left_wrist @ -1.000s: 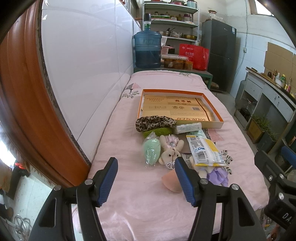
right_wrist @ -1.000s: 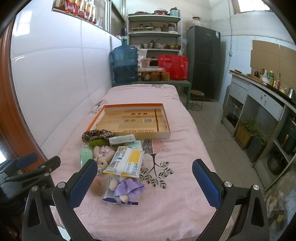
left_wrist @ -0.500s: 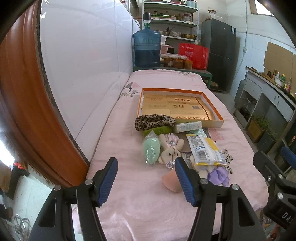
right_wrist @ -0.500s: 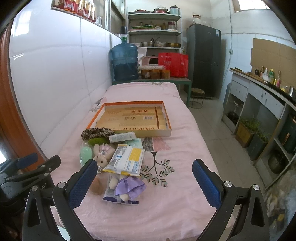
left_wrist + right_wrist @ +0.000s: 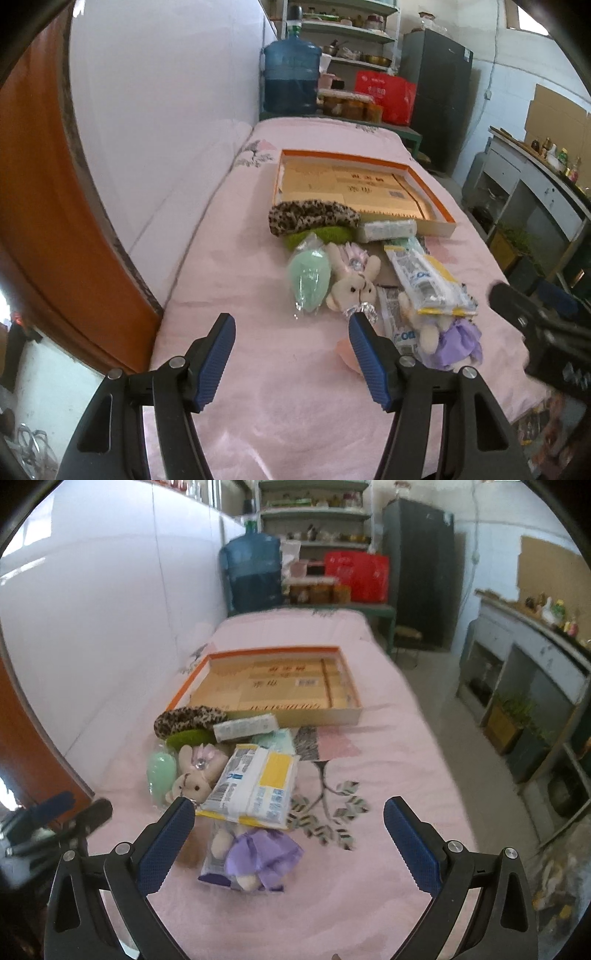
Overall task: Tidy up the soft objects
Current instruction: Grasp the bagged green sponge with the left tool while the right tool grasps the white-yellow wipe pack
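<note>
- Soft pile (image 5: 236, 775) heaped toward the bed's (image 5: 388, 775) near edge, just short of the orange-rimmed box (image 5: 280, 686).
- Purple-dressed doll (image 5: 258, 856) nearest, bagged; probably light, squashy, slippery film, so best pinched across the body.
- Wipes pack (image 5: 255, 786) overlapping the doll's bag, plush bunny (image 5: 351, 288) and green pouch (image 5: 308, 280) alongside.
- Right gripper (image 5: 288, 845) spread wide, empty, over the doll.
- Left gripper (image 5: 291, 358) gaping too, holding nothing.
</note>
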Tool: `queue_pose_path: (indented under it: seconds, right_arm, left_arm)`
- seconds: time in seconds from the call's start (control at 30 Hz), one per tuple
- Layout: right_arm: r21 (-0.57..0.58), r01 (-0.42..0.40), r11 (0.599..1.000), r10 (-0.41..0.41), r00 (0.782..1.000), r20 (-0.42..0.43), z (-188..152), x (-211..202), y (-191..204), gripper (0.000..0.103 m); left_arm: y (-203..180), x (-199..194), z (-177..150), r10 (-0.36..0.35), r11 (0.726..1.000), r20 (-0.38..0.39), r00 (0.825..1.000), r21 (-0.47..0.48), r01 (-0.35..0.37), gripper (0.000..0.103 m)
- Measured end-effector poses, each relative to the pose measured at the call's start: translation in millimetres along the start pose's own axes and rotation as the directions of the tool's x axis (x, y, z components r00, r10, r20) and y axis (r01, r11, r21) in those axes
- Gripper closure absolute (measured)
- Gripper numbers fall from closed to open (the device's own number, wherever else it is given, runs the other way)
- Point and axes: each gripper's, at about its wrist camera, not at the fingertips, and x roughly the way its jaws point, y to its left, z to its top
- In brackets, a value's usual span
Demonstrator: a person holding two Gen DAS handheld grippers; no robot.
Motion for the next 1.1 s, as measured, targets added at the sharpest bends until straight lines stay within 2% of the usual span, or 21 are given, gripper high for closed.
queue_pose_path:
  seconds: [0.1,0.23,0.4,0.57,0.77,0.93,1.03,1.1]
  right_arm:
    - [0.004,-0.038,0.999,0.038,0.997,-0.065,8.7,25.8,1.6,0.001]
    - [0.026,-0.079,0.997,0.082,0.983,-0.167,19.6,66.9,6.4,0.001]
    - [0.030,-0.062,0.998,0.068,0.971,-0.230,28.8,101.7,10.3,0.002]
    - [0.035,-0.046,0.998,0.054,0.956,-0.288,30.9,127.1,10.3,0.002]
    - [0.050,-0.065,0.997,0.077,0.950,-0.301,28.8,140.1,5.0,0.002]
    - [0.018,-0.082,0.996,0.084,0.951,-0.297,27.1,142.5,9.2,0.008]
    - [0.000,-0.091,0.996,0.088,0.954,-0.288,26.3,140.3,11.8,0.015]
    - [-0.001,-0.107,0.994,0.102,0.953,-0.284,25.5,138.4,13.2,0.025]
  left_arm:
    - [2.8,10.4,-1.3,-0.016,1.000,-0.018,1.000,-0.008,0.016,0.039]
    - [7.0,18.0,3.9,-0.022,1.000,-0.017,1.000,-0.016,0.022,0.039]
    - [5.0,34.8,17.9,-0.054,0.999,-0.014,0.998,0.003,0.054,0.039]
    - [0.0,62.5,29.6,-0.060,0.998,-0.055,0.997,0.027,0.062,0.039]
    - [-5.7,85.2,38.6,-0.063,0.997,-0.082,0.995,0.028,0.065,0.046]
    - [-8.1,99.4,39.3,-0.075,0.997,-0.111,0.991,0.021,0.078,0.052]
    - [-9.1,107.1,37.7,-0.074,0.997,-0.125,0.989,0.018,0.077,0.056]
    - [-8.9,109.5,36.3,-0.066,0.997,-0.126,0.990,0.020,0.069,0.058]
